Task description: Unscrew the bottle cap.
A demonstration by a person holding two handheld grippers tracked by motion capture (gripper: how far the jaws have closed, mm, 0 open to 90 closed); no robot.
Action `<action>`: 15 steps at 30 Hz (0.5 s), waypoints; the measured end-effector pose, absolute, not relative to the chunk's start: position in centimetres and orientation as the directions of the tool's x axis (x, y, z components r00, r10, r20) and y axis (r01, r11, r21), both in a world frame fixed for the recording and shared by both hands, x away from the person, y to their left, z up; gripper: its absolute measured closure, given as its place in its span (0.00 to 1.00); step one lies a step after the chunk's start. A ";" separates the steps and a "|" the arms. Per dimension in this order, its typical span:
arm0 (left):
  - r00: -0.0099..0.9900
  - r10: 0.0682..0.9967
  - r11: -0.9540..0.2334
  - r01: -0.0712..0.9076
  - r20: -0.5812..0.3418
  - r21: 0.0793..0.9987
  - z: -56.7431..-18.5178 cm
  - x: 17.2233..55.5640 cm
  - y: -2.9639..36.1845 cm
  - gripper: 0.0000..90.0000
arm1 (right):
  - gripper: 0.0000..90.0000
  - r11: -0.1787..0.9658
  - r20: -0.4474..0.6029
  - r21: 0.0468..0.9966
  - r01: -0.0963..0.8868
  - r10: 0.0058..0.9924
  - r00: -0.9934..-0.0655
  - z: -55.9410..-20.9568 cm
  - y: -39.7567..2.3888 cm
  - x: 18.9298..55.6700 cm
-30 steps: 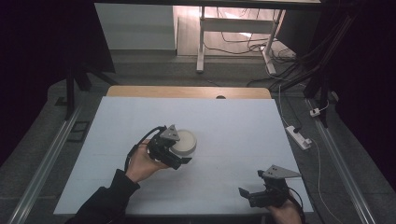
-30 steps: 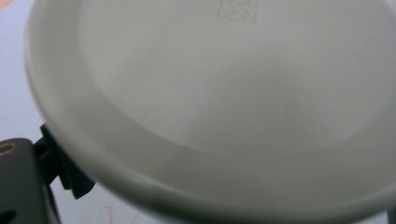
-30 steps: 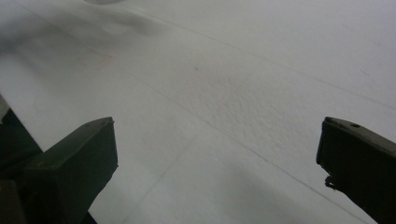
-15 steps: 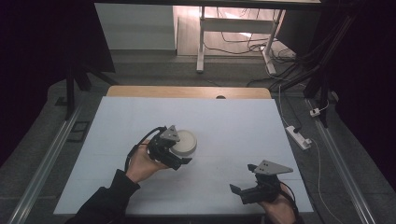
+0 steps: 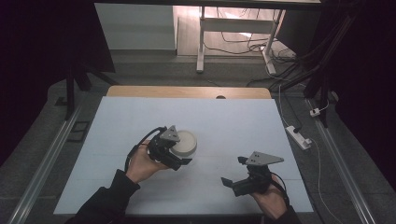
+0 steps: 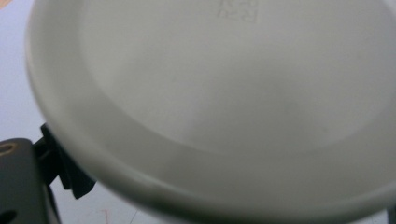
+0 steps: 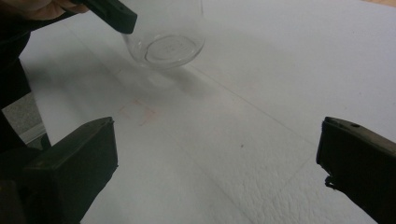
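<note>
Black hand-held grippers (image 5: 175,151), dark sleeves (image 5: 105,198)

I see a round white plastic lid (image 6: 224,107) close up, faint embossed marks near its top, over my black finger (image 6: 65,168) and the pale surface (image 6: 11,70).

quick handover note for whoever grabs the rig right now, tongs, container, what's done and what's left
Left tongs: at the near side of the round white-lidded container, which looms close in the left gripper view; whether they grip it cannot be told.
Right tongs: jaws wide open, holding nothing, near the table's front right, pointing toward the container.
Container: mid-table; clear body visible in the right gripper view, lid on.
Done: left tongs reached it.
Left: probably bring the right tongs in, perhaps for the lid.
</note>
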State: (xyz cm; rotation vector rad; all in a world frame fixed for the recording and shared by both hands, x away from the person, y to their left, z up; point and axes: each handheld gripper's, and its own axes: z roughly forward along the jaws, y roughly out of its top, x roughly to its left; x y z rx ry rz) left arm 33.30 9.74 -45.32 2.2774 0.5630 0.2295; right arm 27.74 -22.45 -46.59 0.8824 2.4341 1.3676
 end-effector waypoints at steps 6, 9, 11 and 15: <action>0.888 0.460 -0.610 0.321 -0.006 0.724 -45.4 33.3 9.7 0.08 | 0.00 0.375 0.105 0.839 0.393 0.598 -0.795 -46.1 -21.3 28.6; 0.889 0.458 -0.611 0.319 -0.005 0.724 -45.4 33.2 9.7 0.08 | 0.00 0.373 0.103 0.844 0.385 0.592 -0.799 -45.9 -20.9 29.0; 0.890 0.457 -0.612 0.318 -0.005 0.724 -45.4 33.2 9.6 0.08 | 0.00 0.383 0.098 0.842 0.380 0.584 -0.806 -45.7 -20.5 29.3; 0.892 0.453 -0.613 0.316 -0.006 0.724 -45.5 33.2 9.6 0.08 | 0.00 0.419 0.056 0.835 0.358 0.581 -0.812 -45.7 -19.7 29.5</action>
